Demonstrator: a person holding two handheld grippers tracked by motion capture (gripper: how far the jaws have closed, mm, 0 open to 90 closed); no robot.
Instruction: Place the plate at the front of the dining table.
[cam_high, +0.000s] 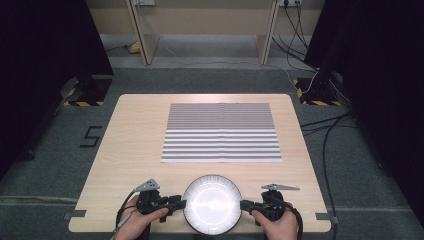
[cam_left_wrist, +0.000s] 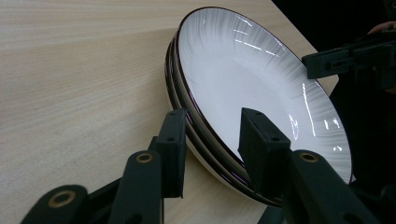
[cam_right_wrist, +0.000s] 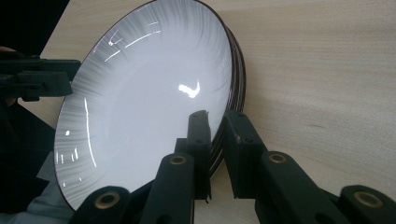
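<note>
Worktop: pale wooden worktop stood on grey carpet, dark screens either side.
Plates: stack of white dark-rimmed plates sat at the near edge, between both hands; nothing lay in the top plate.
Left gripper: left gripper straddled the stack's rim, jaws apart, not visibly pressing.
Right gripper: right gripper had its jaws close together, clamped on the opposite rim.
Advice: both grips probably needed to bite evenly before lifting level.
Beyond: striped placemat lay mid-worktop, bare.
</note>
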